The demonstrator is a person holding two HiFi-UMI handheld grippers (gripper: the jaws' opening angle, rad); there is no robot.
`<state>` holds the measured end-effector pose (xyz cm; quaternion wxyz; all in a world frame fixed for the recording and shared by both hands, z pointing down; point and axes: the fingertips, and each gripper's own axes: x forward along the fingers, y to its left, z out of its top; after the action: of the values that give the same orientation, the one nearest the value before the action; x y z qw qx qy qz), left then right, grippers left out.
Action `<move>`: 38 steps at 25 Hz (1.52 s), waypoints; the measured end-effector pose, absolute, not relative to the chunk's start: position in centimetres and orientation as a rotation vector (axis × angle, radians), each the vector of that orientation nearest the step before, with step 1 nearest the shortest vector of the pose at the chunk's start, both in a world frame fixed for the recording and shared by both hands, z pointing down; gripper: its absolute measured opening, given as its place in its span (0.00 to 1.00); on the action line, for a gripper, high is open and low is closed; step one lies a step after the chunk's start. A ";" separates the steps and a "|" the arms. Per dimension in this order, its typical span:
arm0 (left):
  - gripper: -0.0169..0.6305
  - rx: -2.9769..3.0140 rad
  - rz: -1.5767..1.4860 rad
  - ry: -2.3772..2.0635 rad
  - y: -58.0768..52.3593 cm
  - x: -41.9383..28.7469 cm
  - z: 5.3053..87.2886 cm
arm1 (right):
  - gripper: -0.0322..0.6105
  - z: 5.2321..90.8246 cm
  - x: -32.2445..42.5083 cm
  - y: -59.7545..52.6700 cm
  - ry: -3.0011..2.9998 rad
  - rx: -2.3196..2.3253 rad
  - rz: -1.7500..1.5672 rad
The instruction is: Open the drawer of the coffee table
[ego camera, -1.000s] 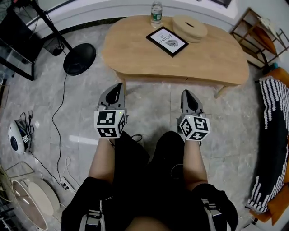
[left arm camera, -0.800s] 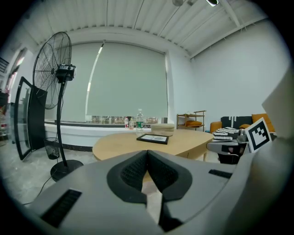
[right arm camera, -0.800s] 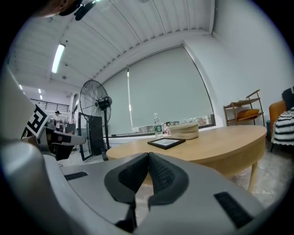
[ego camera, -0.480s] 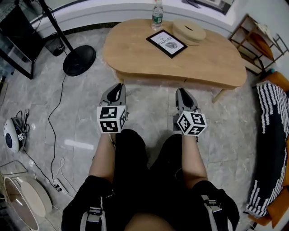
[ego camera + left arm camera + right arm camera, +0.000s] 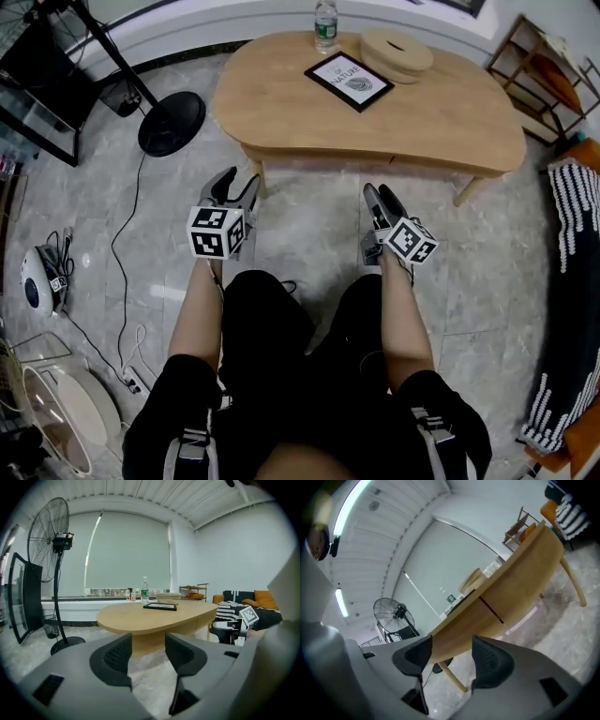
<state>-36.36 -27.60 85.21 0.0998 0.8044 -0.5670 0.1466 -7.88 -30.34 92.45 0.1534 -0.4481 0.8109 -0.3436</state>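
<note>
Both sets of fingers have just been opening and now stand released, with nothing between them: your left gripper (image 5: 237, 183) and right gripper (image 5: 379, 193) hang over the floor, short of the low wooden counter (image 5: 441, 112). The drawer (image 5: 461, 623) is shut; its front seems to be the panel under the counter's near edge, between the near left leg (image 5: 258, 174) and a vertical seam. No handle shows, so you will probably have to hook the panel's lower lip. Bring one gripper in level with that lip, close the fingers on it near the middle, then pull straight toward you so that the drawer does not skew. Draw gently, since the water bottle (image 5: 324, 21) on top could topple.
</note>
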 end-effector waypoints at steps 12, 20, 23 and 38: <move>0.40 2.437 0.442 -1.466 -36.7 -40.4 92.9 | 0.49 100.8 -7.2 -38.7 2.252 -1.294 -1.053; 0.40 2.505 0.444 -1.407 -40.2 -40.1 96.3 | 0.48 103.3 -6.1 -43.0 2.148 -1.232 -1.076; 0.40 2.539 0.416 -1.344 -40.9 -39.9 96.7 | 0.44 103.3 -6.0 -43.3 2.209 -1.178 -1.029; 0.38 2.604 0.460 -1.247 -40.7 -39.7 96.8 | 0.31 102.4 -6.4 -42.5 2.352 -0.965 -1.010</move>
<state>-39.69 -40.71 96.83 0.1088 0.8854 -0.4241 0.1563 -6.44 -42.53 102.44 0.2015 -0.3455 0.8421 -0.3617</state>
